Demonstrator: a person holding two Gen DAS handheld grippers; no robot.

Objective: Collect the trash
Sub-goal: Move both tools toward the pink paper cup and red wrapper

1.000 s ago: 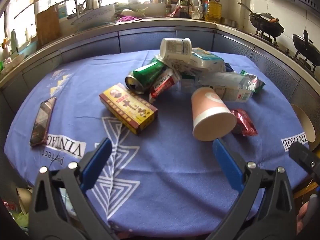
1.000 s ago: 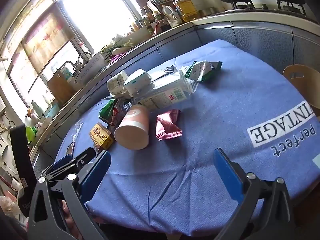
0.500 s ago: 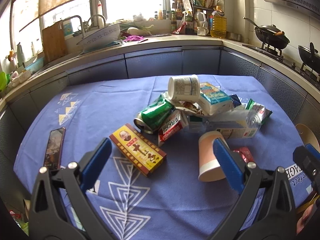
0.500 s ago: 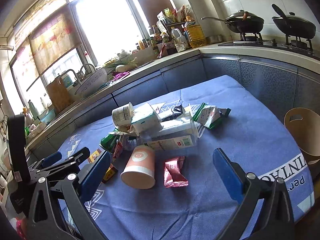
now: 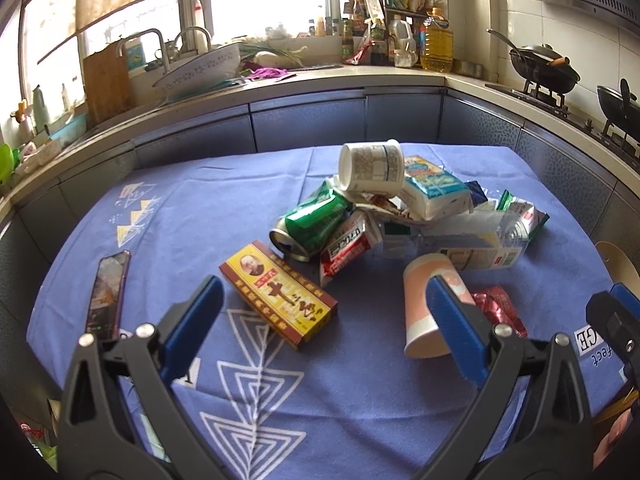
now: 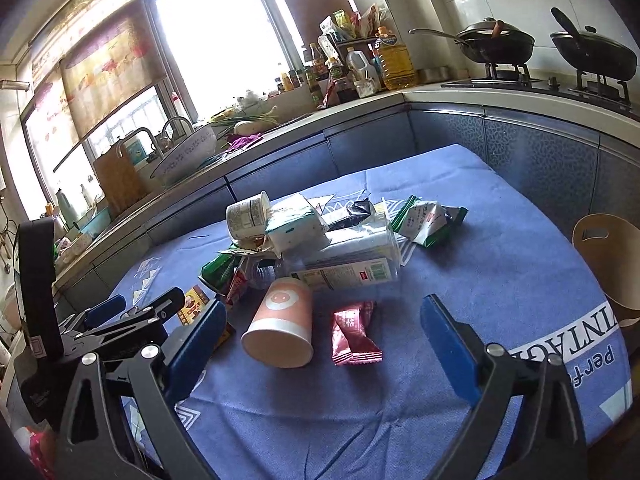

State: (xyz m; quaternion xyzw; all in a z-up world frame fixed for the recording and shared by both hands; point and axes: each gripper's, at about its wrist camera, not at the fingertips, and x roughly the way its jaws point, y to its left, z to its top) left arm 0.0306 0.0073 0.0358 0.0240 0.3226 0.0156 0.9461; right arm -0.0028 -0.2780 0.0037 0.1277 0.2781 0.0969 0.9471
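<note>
A heap of trash lies on the blue tablecloth [image 5: 224, 208]: a white cup [image 5: 372, 166], a green can [image 5: 312, 224], a clear plastic bottle [image 5: 460, 240], a white pack [image 5: 434, 192] and wrappers. A yellow-red box [image 5: 280, 294], a pink paper cup [image 5: 424, 308] on its side and a red foil wrapper [image 5: 500, 310] lie nearer. My left gripper [image 5: 324, 324] is open and empty, above the table's near side. My right gripper [image 6: 320, 344] is open and empty; the pink cup [image 6: 280, 328] and red wrapper [image 6: 354, 334] lie between its fingers in view.
A phone [image 5: 106, 296] lies at the cloth's left edge. A wooden chair back [image 6: 608, 256] stands at the table's right. Kitchen counters with a sink, bottles and woks ring the table. My left gripper shows at the left of the right wrist view [image 6: 120, 316].
Both grippers have drawn back and risen, so the trash heap sits farther off and lower in view. Nothing on the table has moved. Both stay open.
</note>
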